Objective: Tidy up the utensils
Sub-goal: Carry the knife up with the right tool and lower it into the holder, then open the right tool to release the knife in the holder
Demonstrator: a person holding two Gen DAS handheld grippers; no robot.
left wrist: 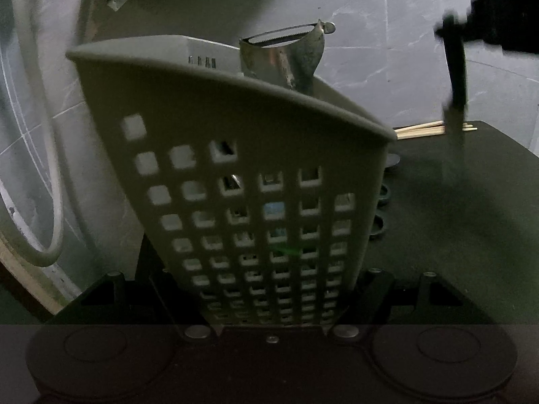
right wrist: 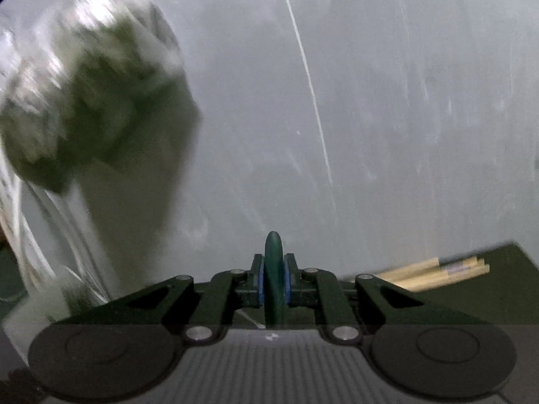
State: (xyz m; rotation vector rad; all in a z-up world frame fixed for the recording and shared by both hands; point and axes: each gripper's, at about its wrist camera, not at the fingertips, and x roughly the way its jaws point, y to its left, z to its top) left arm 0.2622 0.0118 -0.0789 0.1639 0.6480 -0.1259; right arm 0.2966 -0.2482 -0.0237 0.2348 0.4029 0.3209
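1. A grey perforated utensil caddy (left wrist: 235, 155) fills the left wrist view, tilted, with its base down between the fingers of the left gripper (left wrist: 273, 298), on a dark tabletop (left wrist: 471, 235).
2. A metal peeler (left wrist: 286, 57) stands in the caddy, its serrated blade above the rim.
3. The left gripper's jaws stand wide, one finger at each side of the caddy's base; whether they press on it cannot be told.
4. The right gripper (right wrist: 273, 282) has its jaws closed nearly together on a dark green utensil handle (right wrist: 274, 269), pinched between its blue pads (right wrist: 260, 281).
5. From the left wrist camera, that held utensil (left wrist: 454, 101) hangs blurred, right of the caddy and above the table.
6. Wooden chopsticks (left wrist: 424, 129) lie on the table's far edge behind it.
7. A blurred plastic bag (right wrist: 84, 101) hangs at left in the right wrist view, before a grey marbled wall (right wrist: 404, 101).
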